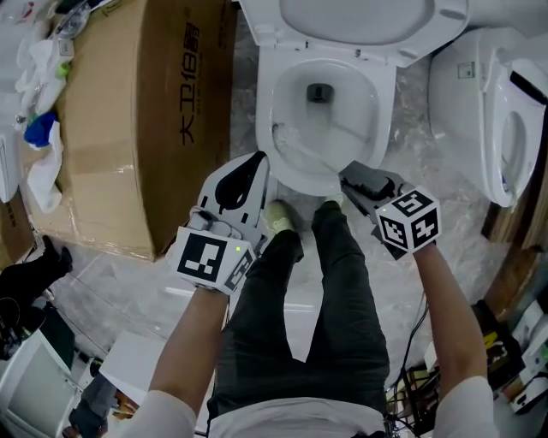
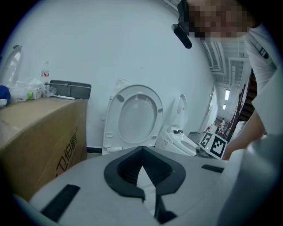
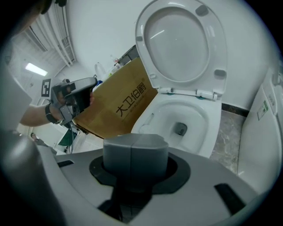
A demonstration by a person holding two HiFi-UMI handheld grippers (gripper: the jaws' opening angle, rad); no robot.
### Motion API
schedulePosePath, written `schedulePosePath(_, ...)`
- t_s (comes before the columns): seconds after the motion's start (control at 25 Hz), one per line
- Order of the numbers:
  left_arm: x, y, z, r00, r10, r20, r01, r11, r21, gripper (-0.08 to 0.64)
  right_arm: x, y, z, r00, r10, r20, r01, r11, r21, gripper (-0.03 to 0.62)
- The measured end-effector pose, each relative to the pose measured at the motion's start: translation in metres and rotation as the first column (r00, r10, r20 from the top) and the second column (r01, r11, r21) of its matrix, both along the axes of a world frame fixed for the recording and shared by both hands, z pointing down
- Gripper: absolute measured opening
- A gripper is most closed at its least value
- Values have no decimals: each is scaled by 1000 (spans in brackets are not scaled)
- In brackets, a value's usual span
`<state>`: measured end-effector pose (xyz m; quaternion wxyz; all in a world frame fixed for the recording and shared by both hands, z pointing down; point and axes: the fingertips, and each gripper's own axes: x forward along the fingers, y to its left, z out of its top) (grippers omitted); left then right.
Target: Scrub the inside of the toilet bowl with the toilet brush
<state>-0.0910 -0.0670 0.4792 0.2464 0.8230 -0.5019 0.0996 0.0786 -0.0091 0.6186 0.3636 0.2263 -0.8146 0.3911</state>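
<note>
Nearest to us are our own dark trouser legs point(image 1: 300, 325) and pale shoes point(image 1: 278, 214), planted on the grey marbled floor point(image 1: 111, 282) just before the white ceramic toilet bowl point(image 1: 377, 94). Our left tool point(image 1: 255, 162) hovers above the bowl's near left rim, its jaws pressed together at the tips with nothing between them. Our right tool point(image 1: 347, 175) sits at the near right rim, jaws pressed together, pinching the end of the white-handled toilet brush point(image 1: 304, 152). The handle slants from there down and left into the bowl, and the brush head lies against the left inner wall, well apart from the dark drain opening point(image 1: 319, 92). To the left, just beside the toilet, stands a large brown cardboard box point(image 1: 145, 111) with printed characters on its side. Beyond the bowl the white oval seat lid point(image 1: 351, 21) is raised upright, and a second white toilet point(image 1: 505, 120) stands to the right.
</note>
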Motion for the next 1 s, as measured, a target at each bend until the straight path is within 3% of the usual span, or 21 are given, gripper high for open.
schedulePosePath(0.24,5,6,-2,1000,9,-1,-9,1000,-7,8,16,17,-9,977,-199,-81,200,980,7,156)
schedulePosePath(0.48,2,7,-1,1000,-14,-9,14,1000,-14,8,37,20,-18,900,-397,-179,404,915,1,156)
schedulePosePath(0.76,9,4,0,1000,-19,-19,19,1000,-17,8,60,13,-33,753,-589,-295,602,797,-53,158)
schedulePosePath(1.0,10,4,3,999,-31,-32,31,999,-17,8,73,-2,-42,553,-723,-413,765,637,-90,158)
